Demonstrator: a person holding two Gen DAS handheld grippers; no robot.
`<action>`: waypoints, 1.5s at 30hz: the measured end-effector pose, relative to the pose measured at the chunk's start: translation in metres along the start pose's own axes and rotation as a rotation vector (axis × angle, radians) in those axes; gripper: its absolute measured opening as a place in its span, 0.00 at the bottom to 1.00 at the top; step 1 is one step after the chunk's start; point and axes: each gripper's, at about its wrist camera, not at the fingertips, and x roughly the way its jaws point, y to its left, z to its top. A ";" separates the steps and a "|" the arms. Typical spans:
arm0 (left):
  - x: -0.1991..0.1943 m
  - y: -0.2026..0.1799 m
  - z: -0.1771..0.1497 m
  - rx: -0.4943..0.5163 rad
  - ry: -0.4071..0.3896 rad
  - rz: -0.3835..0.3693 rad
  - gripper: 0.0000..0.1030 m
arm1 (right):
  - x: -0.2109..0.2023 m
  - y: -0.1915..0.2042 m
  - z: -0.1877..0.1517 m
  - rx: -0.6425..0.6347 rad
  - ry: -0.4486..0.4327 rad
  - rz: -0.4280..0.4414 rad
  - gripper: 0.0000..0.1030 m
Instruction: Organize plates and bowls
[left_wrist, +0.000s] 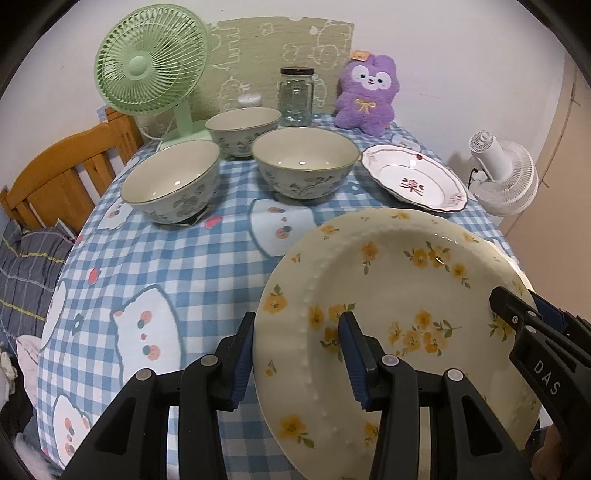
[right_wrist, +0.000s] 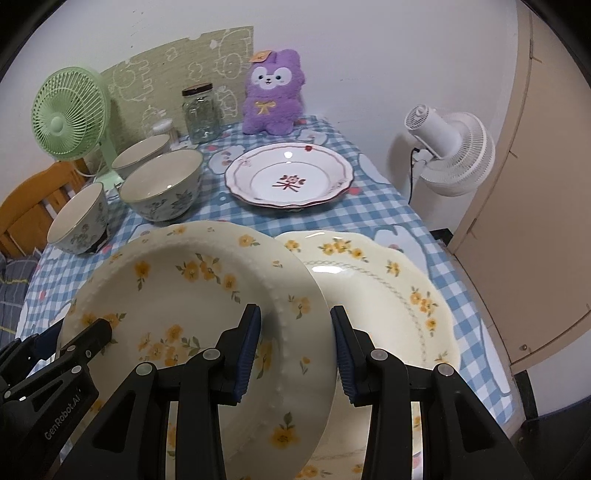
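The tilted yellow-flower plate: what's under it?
Another cream plate with yellow flowers lies under the tilted plate on the checked tablecloth. Its left part is covered, so anything there is hidden.

Three floral bowls: near-left bowl (left_wrist: 171, 186), middle bowl (left_wrist: 306, 165), far bowl (left_wrist: 243, 128).
Two yellow-flower plates: beaded-rim plate (right_wrist: 207, 295), scalloped plate (right_wrist: 388, 295).
Red-motif plates (right_wrist: 290, 179): stack, seemingly two, exact count unclear.
Two fans: green fan (left_wrist: 151, 62), white fan (left_wrist: 502, 173).
One glass jar (left_wrist: 296, 96).
One purple plush toy (left_wrist: 367, 92).
One small white-lidded container (left_wrist: 249, 99).
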 end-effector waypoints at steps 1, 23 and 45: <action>0.000 -0.002 0.001 0.003 -0.001 -0.001 0.43 | 0.000 -0.003 0.000 0.003 -0.001 -0.003 0.41; 0.012 -0.064 0.007 0.072 0.016 -0.046 0.43 | 0.007 -0.063 0.002 0.078 -0.003 -0.051 0.41; 0.030 -0.104 0.005 0.137 0.036 -0.061 0.43 | 0.026 -0.101 -0.006 0.097 0.037 -0.097 0.41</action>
